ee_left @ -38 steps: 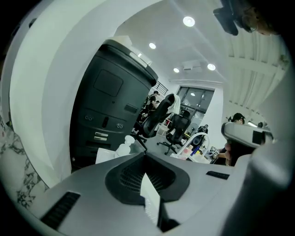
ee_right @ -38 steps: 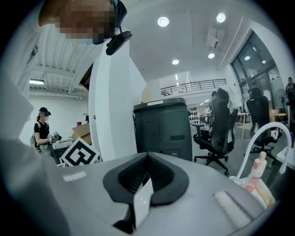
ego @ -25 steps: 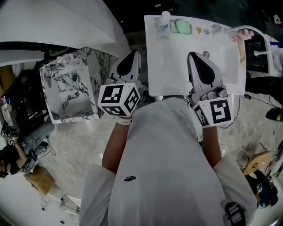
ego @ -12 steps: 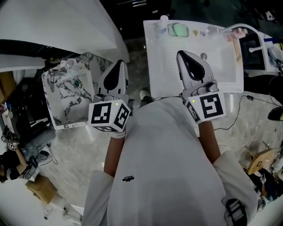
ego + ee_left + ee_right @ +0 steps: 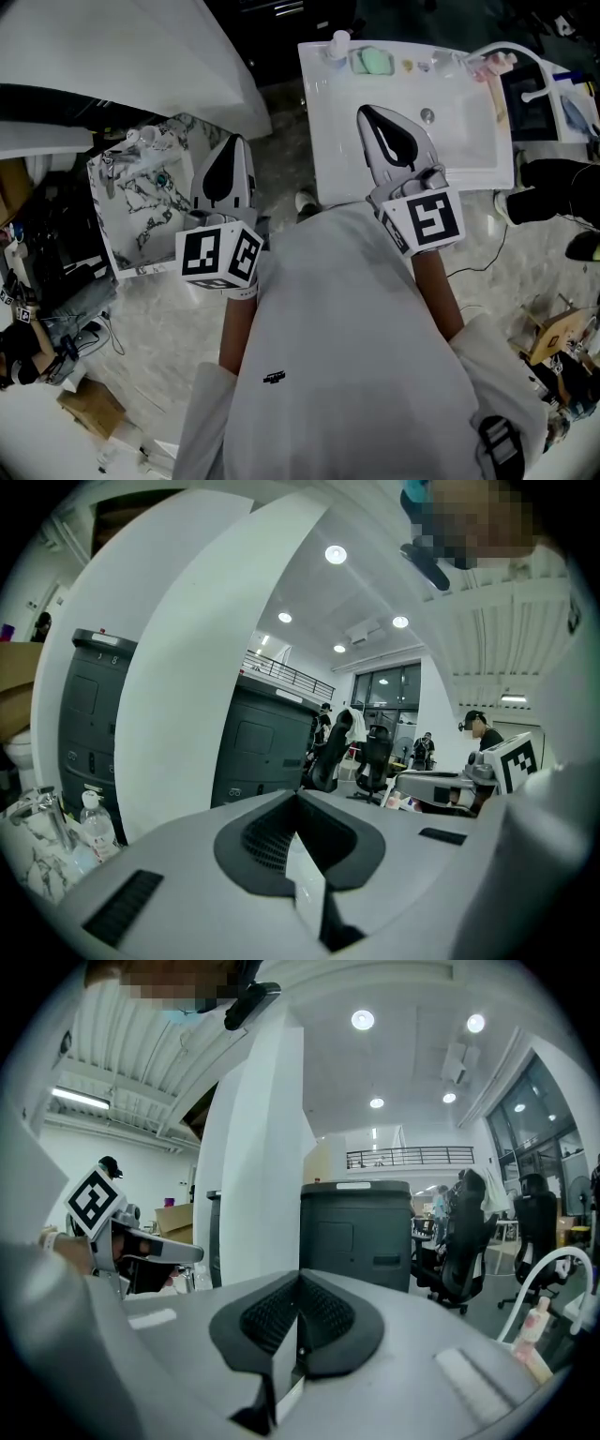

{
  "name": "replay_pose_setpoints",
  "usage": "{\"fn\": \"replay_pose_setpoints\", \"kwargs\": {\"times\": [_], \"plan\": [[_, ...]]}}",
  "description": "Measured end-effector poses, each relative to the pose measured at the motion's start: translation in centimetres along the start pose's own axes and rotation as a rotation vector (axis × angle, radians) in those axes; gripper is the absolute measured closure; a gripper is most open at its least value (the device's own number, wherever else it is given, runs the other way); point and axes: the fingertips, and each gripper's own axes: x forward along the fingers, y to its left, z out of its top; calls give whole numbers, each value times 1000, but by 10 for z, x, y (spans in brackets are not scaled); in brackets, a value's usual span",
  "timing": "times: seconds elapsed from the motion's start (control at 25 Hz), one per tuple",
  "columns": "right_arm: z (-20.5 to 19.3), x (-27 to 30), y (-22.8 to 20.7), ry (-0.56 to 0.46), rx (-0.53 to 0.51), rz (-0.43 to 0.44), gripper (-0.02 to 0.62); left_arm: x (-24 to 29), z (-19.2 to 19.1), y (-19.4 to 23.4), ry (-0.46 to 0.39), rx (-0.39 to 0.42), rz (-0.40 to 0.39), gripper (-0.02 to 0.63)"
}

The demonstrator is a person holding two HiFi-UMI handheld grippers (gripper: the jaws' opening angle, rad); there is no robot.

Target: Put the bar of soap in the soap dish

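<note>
The white washbasin (image 5: 330,131) fills the upper right of the head view, and a marble basin (image 5: 131,220) stands apart on the left. The person holds both tools roughly level at the white basin's near side. The right gripper (image 5: 366,114) reaches over the near edge toward the bowl; its jaws are pressed together with nothing between them. The left gripper (image 5: 233,142) is off the white basin's left edge, over the floor between the two basins. It too is fully closed and carries nothing. The task's thing looks to be the green bar (image 5: 374,62) on the far edge near the far-left corner, just right of a small bottle (image 5: 337,42). A paler rim seems to show around it, but whether that is the dish under the soap is too small to tell. So the scene fits two stages: closed tools coming in toward soap that waits to be lifted, or tools drawing clear of soap that already lies in its dish. Either way, the care needed is much the same. Travel should stay above the basin's rim. The closed tips should stay clear of the bottle at the corner and of the small bits (image 5: 408,66) strung along the far edge beside the bar. A wet bar is likely slippery, so any contact with it wants to be slow and square, not a nudge from the side.
</note>
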Motion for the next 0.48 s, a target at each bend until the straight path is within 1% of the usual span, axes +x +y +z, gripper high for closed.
{"fn": "replay_pose_setpoints", "kwargs": {"times": [0.24,0.48], "plan": [[-8,-7,2,18,3,-6,583,-7,0,5,-12,0,10,598],[-6,-13,2,10,8,-16,583,-9,0,2,-20,1,4,598]]}}
